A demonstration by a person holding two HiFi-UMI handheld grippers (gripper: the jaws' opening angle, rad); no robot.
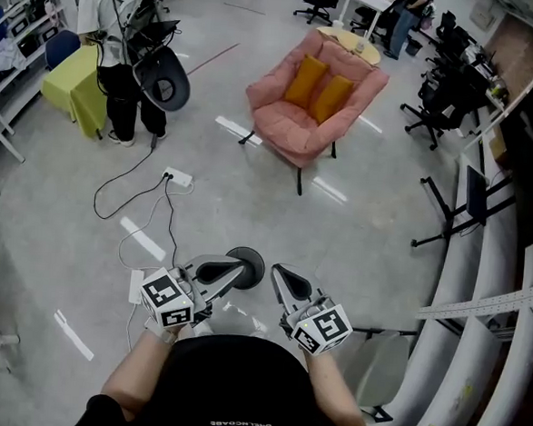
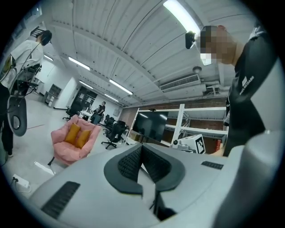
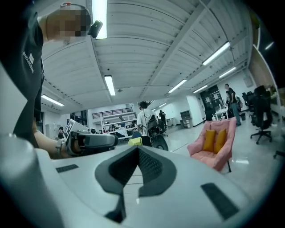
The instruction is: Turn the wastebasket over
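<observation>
I see no wastebasket that I can name for sure in any view. A dark round object lies on the floor just past the left gripper's tip; I cannot tell what it is. In the head view my left gripper and right gripper are held side by side in front of the person's chest, pointing level. Both are shut with nothing between the pads. In the left gripper view the left gripper has its dark pads pressed together. The right gripper view shows the right gripper likewise, with the left gripper beside it.
A pink armchair with orange cushions stands ahead. A person stands at the back left beside a yellow-green stool. A power strip and cables lie on the floor. Office chairs and white panels line the right side.
</observation>
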